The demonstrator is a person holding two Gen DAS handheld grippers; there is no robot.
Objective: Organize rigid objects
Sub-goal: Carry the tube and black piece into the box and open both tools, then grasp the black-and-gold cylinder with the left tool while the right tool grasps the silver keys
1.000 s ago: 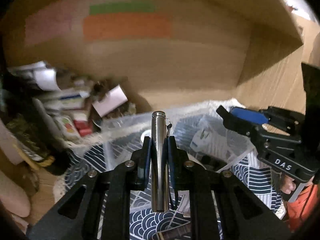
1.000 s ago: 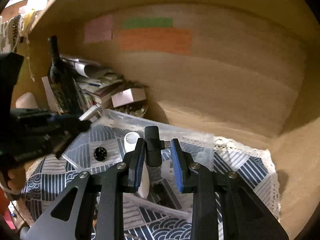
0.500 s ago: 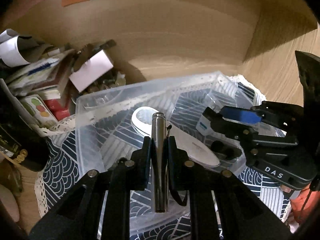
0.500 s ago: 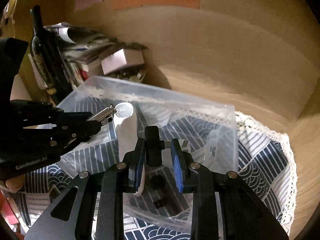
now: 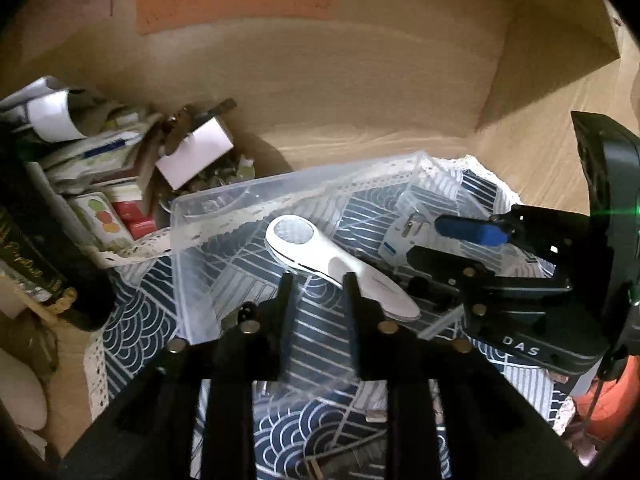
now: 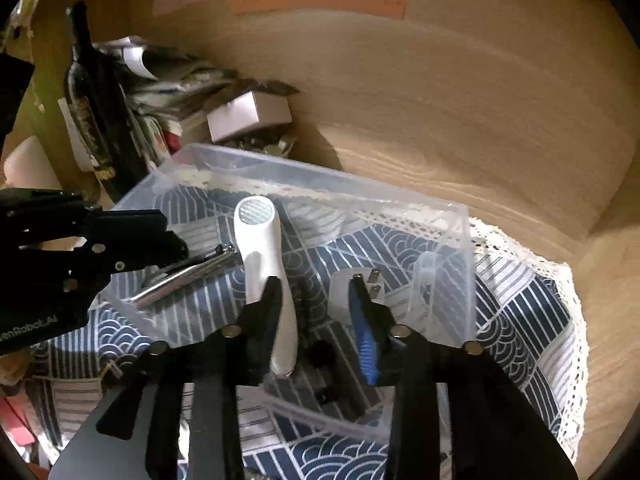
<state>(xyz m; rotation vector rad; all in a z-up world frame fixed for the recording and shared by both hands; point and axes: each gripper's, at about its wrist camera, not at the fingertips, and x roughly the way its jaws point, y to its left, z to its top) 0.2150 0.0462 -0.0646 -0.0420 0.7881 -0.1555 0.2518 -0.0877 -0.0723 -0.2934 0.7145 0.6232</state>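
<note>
Both grippers hung over a clear plastic bin (image 6: pixel 452 216) that sat on a navy wave-patterned cloth with a lace edge (image 6: pixel 560 320) inside a wooden shelf recess.

The left gripper (image 5: pixel 318 280) stood with its jaws spread and nothing between them, over the near part of the bin in the lower centre of its own view. In the right wrist view it entered from the left edge of the frame (image 6: pixel 120 240), and a slim metal cylinder (image 6: pixel 180 278) lay on the bin floor just beside its tips. The cylinder's long axis ran diagonally, from the lower left up toward the centre of that frame, its capped end pointing to the upper right and nearly meeting a white handheld device (image 6: pixel 264 264). That device lay lengthwise up the frame, its round mesh head toward the back wall of the bin and its tapered handle toward the camera; in the left wrist view it (image 5: pixel 332 260) slanted from centre down to the right.

The right gripper (image 6: pixel 314 284) also had its jaws spread, blue pads showing, with nothing pinched. A white plug adapter with metal prongs (image 6: pixel 360 280) lay in the bin just beyond its right finger, and small black items lay on the bin floor beneath the fingers, too dark to name.

A dark wine bottle (image 6: pixel 96 104) stood at the upper left beside a heap of papers and boxes (image 6: pixel 240 116)
</note>
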